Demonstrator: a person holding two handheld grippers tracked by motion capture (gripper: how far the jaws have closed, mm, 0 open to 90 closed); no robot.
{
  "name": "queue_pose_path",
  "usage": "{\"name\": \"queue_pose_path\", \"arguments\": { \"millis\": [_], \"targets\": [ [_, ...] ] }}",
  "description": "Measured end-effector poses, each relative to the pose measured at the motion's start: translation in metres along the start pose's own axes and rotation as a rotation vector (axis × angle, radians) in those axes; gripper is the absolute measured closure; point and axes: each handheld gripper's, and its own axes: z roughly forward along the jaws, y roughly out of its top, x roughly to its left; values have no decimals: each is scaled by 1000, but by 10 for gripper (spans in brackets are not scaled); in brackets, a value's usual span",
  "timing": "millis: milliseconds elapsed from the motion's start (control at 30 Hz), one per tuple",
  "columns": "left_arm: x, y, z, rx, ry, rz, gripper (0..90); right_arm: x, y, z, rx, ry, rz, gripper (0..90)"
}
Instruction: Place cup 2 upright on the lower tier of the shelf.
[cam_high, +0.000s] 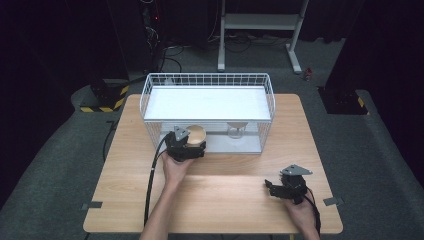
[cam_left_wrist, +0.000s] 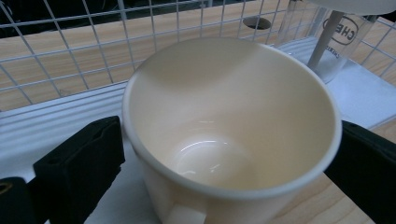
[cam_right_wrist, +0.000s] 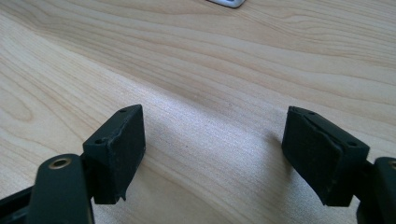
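A cream cup (cam_high: 196, 134) (cam_left_wrist: 233, 116) stands upright and empty at the front edge of the lower shelf of a white wire rack (cam_high: 207, 76) (cam_left_wrist: 70, 46). My left gripper (cam_high: 195, 143) (cam_left_wrist: 229, 154) reaches in from the front with one black jaw on each side of the cup; the pads stand close beside its wall without pressing, so it is open. My right gripper (cam_high: 270, 186) (cam_right_wrist: 212, 154) rests low over the bare wooden table (cam_high: 225, 200) (cam_right_wrist: 210, 56) at the near right, open with nothing between its pads.
A clear glass (cam_high: 236, 130) (cam_left_wrist: 343, 35) stands on the lower shelf to the right of the cup. The rack's white top shelf (cam_high: 207, 102) roofs that space. Beyond the table are a dark floor and a white stand (cam_high: 260, 22).
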Motion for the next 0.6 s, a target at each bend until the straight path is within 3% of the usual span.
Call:
{"name": "queue_pose_path", "arguments": {
  "millis": [233, 333, 600],
  "targets": [
    [-4, -2, -7, 23, -7, 24, 47, 0, 0, 0, 0, 0, 0, 215],
    [-4, -6, -11, 8, 6, 35, 85, 0, 0, 0, -1, 0, -1, 216],
    [-2, -19, -16, 21, 22, 29, 151, 0, 0, 0, -2, -1, -3, 215]
  ]
}}
